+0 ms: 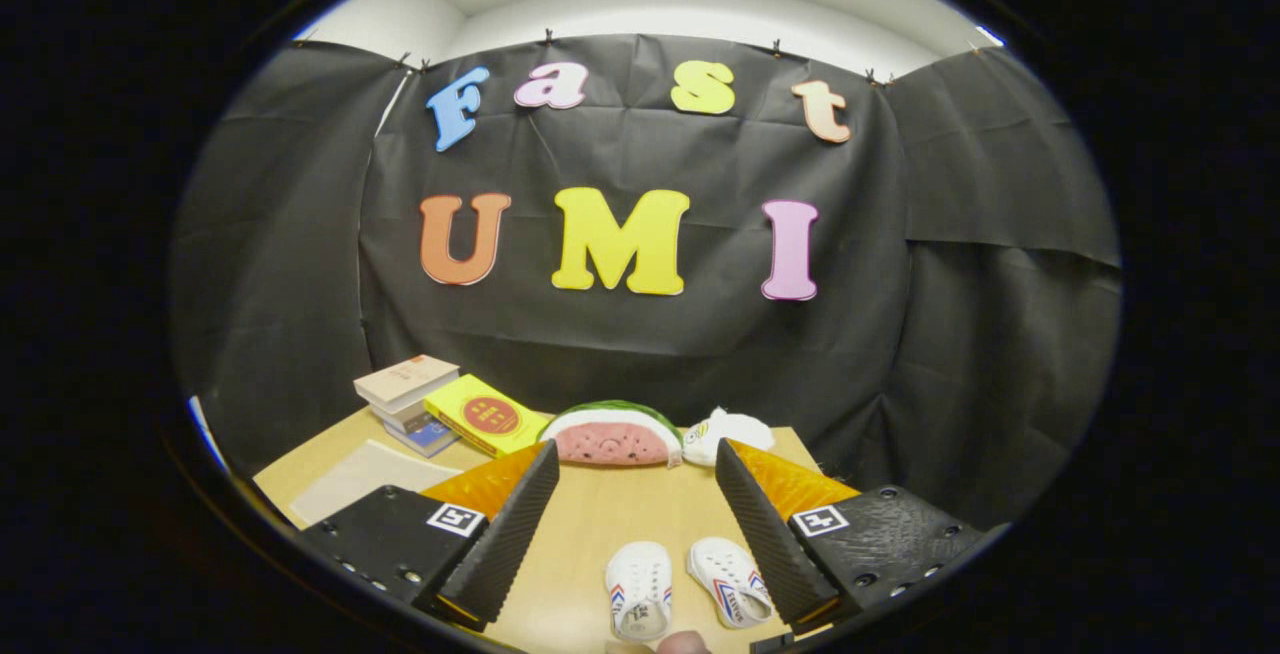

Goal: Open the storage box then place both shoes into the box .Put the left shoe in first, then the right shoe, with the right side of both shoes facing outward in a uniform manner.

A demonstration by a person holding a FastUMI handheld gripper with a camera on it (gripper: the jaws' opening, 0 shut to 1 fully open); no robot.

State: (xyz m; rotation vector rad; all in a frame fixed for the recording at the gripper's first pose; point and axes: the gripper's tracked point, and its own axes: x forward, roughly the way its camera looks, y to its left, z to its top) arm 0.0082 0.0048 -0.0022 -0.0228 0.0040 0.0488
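Black cloth walls close off the booth behind a pale wooden table (pixel 620 524), seen from the gripper view. On its far side, at about eleven o'clock from the gripper (pixel 635 494), sits a stack of books (pixel 405 389) with a yellow book (pixel 485 416) leaning beside it. A watermelon-slice cushion (pixel 612 432) lies at twelve o'clock, with a small white plush toy (pixel 728 432) just to its right at one o'clock. A flat pale sheet (pixel 365 474) rests on the table at about ten o'clock, partly behind the left finger; I cannot tell whether it belongs to the storage box.

The gripper is released, its fingers spread wide and holding nothing. Between them, low and close at about six o'clock, two small white shoes stand side by side, toes pointing away: the left shoe (pixel 638 589) and, just beside it nearer the right finger, the right shoe (pixel 728 579). Which is truly which is a judgement from their places only. A fingertip (pixel 683 643) of a person shows at the near edge, just behind the shoes.

Judging from this, the box must be found and opened first. To do that well, the gripper should turn toward the box, take the lid by its edge, and lift it fully clear before reaching for the left shoe.
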